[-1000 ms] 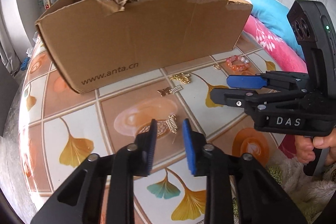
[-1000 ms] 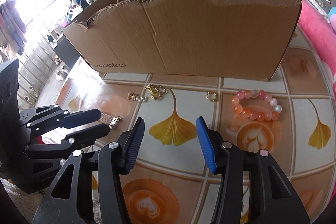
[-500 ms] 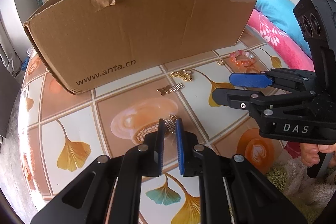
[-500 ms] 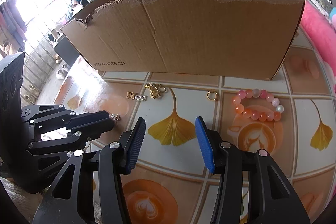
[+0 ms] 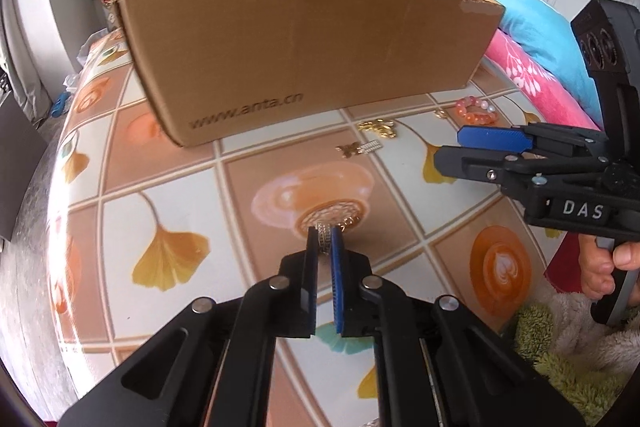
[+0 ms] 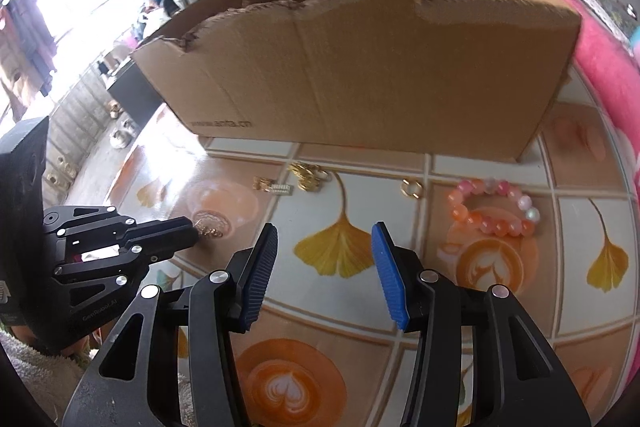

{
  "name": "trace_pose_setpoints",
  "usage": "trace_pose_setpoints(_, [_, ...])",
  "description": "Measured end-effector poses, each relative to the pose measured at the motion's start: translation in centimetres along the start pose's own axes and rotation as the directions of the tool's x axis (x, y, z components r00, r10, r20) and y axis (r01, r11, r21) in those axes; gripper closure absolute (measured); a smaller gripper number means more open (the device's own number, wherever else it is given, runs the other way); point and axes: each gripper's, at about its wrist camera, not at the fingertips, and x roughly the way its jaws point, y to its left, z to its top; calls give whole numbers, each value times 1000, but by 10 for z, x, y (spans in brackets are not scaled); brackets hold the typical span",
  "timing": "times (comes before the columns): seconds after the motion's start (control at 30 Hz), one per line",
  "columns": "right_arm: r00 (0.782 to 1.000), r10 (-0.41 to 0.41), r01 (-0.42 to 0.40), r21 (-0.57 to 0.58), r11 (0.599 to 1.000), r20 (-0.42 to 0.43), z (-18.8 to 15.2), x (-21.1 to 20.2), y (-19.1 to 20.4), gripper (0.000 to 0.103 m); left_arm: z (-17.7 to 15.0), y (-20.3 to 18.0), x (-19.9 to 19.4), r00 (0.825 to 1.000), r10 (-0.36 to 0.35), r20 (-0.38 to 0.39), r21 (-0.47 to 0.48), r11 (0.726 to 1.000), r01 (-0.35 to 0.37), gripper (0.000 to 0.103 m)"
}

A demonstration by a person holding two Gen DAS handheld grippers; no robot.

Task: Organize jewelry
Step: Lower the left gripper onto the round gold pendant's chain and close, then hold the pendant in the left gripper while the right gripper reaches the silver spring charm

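My left gripper (image 5: 325, 241) points down at the tiled tabletop (image 5: 160, 187). Its jaws are closing, and the pads pinch a small silver rhinestone piece (image 5: 324, 234) at their tips. The right gripper (image 6: 324, 231) hovers open over a yellow leaf print with nothing between its fingers; it also shows from the side in the left wrist view (image 5: 450, 147). Beyond it lie a gold-and-silver clip (image 6: 276, 187), a gold chain piece (image 6: 308, 177), a small gold ring (image 6: 411, 188) and a pink bead bracelet (image 6: 496, 207). Behind them stands an open cardboard box (image 6: 360, 75).
A pink blanket (image 6: 608, 67) and a blue pillow (image 5: 540, 31) lie along the table's right side. A person's hand (image 5: 600, 275) grips the right handle above a fluffy cloth (image 5: 568, 339). The table's rounded edge (image 5: 36, 227) falls away on the left.
The left jaws came together around the small silver piece, which lay loose between them before. The left view now sits slightly closer and more to the left. The right gripper stayed put.
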Motion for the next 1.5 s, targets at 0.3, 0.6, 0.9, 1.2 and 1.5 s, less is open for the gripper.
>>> trace_pose_setpoints(0.3, [994, 105, -110, -170, 979, -36, 24, 23, 18, 71, -2, 3, -1, 1000, 9, 11, -19, 1000, -8, 97])
trace_pose_setpoints(0.6, [988, 119, -143, -273, 951, -101, 37, 50, 28, 78, -4, 2, -3, 1000, 11, 16, -12, 1000, -11, 97])
trace_pose_setpoints(0.9, [986, 114, -147, -317, 937, -120, 36, 50, 33, 80, -5, 3, -4, 1000, 9, 18, -16, 1000, -8, 97])
trace_pose_setpoints(1.2, [981, 111, -157, -323, 933, -157, 24, 44, 42, 87, -4, 4, -3, 1000, 5, 21, -19, 1000, -5, 97])
trace_pose_setpoints(1.5, [988, 99, -134, -342, 930, -119, 32, 41, 43, 91, -3, 3, -3, 1000, 6, 24, -16, 1000, -5, 97])
